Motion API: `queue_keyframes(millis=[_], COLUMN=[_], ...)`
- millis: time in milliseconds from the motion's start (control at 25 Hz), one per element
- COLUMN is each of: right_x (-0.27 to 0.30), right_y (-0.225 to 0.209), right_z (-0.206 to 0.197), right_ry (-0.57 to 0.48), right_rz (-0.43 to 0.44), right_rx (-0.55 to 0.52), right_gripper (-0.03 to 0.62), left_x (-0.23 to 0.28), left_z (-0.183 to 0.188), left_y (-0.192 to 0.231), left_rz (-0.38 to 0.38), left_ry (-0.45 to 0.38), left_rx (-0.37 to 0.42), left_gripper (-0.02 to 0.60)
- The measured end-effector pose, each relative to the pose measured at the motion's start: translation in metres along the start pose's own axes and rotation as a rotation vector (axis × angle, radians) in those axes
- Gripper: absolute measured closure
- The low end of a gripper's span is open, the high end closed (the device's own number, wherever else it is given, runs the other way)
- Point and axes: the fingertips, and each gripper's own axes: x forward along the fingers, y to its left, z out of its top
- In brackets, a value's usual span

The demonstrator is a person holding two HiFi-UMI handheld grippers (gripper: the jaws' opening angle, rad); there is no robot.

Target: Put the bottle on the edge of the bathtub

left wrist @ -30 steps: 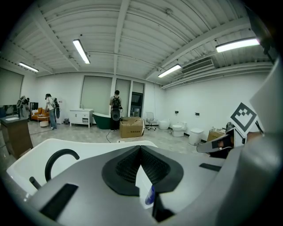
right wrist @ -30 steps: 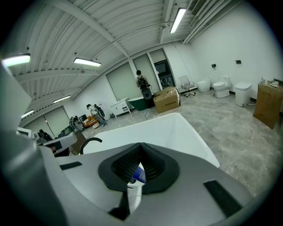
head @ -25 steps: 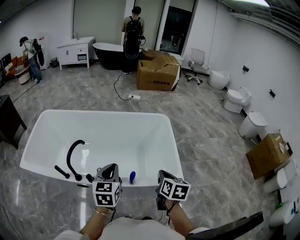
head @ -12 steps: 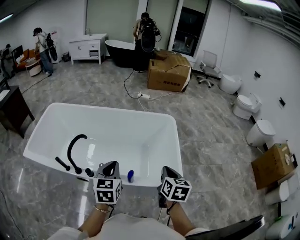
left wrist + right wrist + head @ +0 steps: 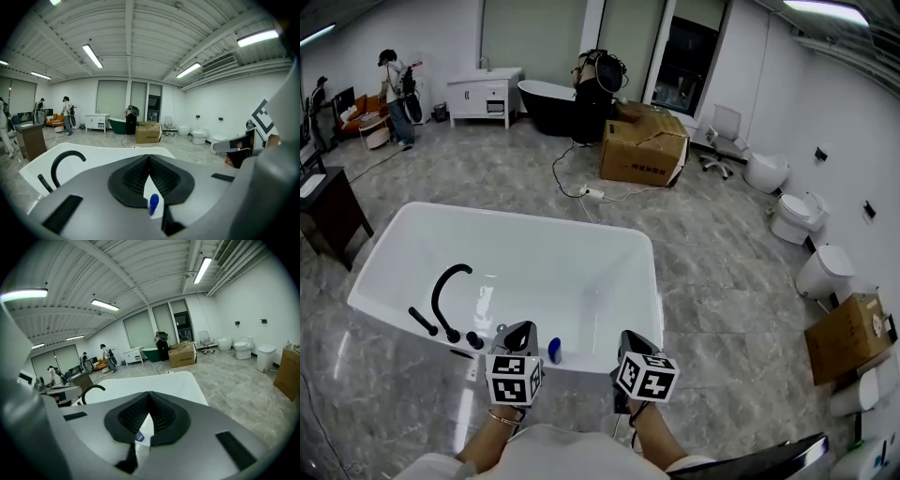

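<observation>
A small bottle (image 5: 554, 352) with a blue cap stands on the near rim of the white bathtub (image 5: 655, 281), between my two grippers. My left gripper (image 5: 525, 329) hovers just left of it, jaws shut and empty. To the bottle's right, my right gripper (image 5: 628, 337) is also shut with nothing in it. In the left gripper view the bottle (image 5: 153, 204) shows below the closed left gripper (image 5: 149, 157). In the right gripper view the bottle (image 5: 139, 436) peeks out under the closed right gripper (image 5: 150, 393).
A black curved faucet (image 5: 445, 300) with knobs sits on the tub's near left rim. A cardboard box (image 5: 643, 146), a cable, toilets (image 5: 792, 217) along the right wall, a dark tub and people stand at the back. A dark table (image 5: 328, 211) is at left.
The head view has swung a little, so the tub sits slightly higher and further right. The right gripper has shifted slightly. The bottle stays on the rim between both grippers.
</observation>
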Motion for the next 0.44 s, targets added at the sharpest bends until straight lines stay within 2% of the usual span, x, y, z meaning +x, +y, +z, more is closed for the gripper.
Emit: queue_keyframes(millis=[440], right_x=[-0.006], right_y=[-0.008], right_z=[-0.003], right_ry=[0.011], right_rz=[0.008], right_rx=[0.003], right_gripper=[0.568], left_x=[-0.001], left_z=[-0.008], left_y=[-0.011], left_rz=[-0.002], left_ry=[0.018], left_rx=[-0.015], left_gripper=[0.565])
